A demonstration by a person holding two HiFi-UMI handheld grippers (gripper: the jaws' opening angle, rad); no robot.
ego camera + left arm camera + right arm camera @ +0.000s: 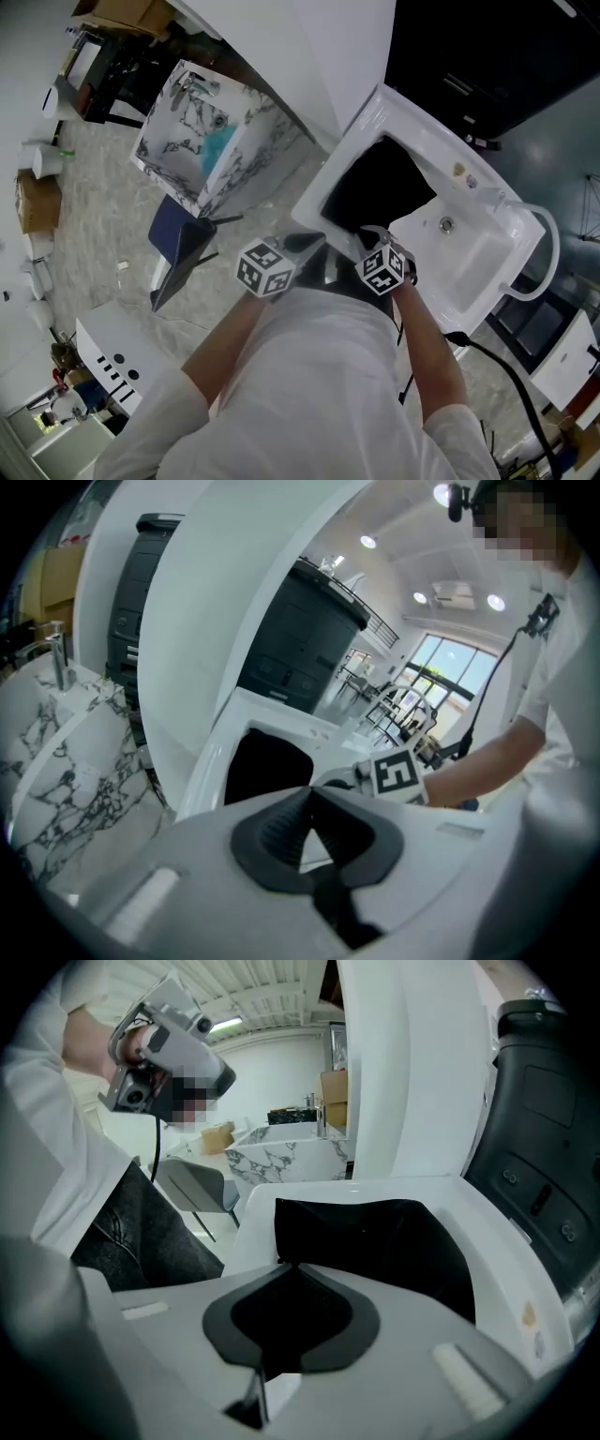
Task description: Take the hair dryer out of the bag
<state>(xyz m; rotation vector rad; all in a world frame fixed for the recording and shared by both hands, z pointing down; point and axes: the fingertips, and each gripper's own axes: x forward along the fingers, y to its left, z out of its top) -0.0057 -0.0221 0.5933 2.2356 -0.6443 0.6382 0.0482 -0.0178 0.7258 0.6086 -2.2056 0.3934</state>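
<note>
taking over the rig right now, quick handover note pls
Left gripper: shut, empty, by the near rim of the white sink unit.
Right gripper: appears shut on the near edge of the black bag.
Bag lies on the sink unit; hair dryer not in sight.
Done: bag gripped.
Left: open the bag, take the dryer out.

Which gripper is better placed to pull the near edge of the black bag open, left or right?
Right, probably. The right gripper has its jaws shut at the near edge of the black bag, with dark fabric apparently between them. The left gripper is shut, empty, and sits short of the bag.
</note>
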